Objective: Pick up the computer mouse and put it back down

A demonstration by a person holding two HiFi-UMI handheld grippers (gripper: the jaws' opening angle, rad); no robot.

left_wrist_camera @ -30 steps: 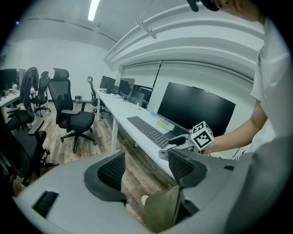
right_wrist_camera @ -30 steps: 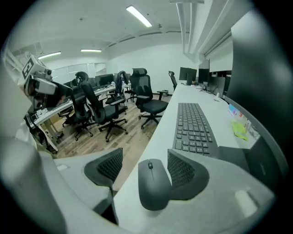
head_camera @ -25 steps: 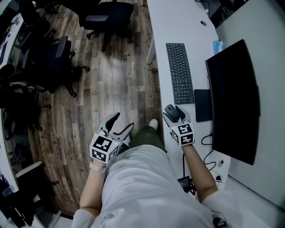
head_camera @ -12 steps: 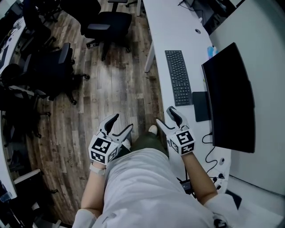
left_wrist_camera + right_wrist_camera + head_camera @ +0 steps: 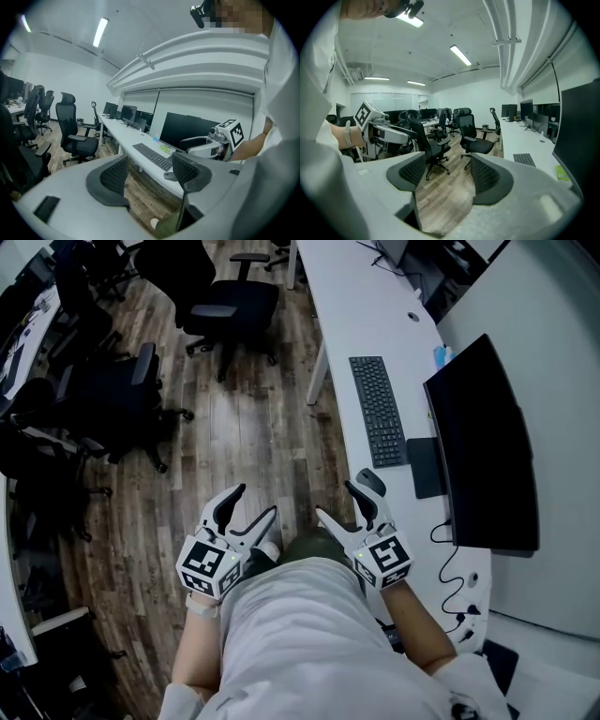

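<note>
Desk (image 5: 356, 296) edge: mouse (image 5: 371, 481) resting; right tongs (image 5: 338, 502) gaping just beside.

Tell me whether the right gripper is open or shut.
Open. The right gripper shows its jaws standing apart in its own view, with only floor seen between them; the mouse lies on the desk.
</note>
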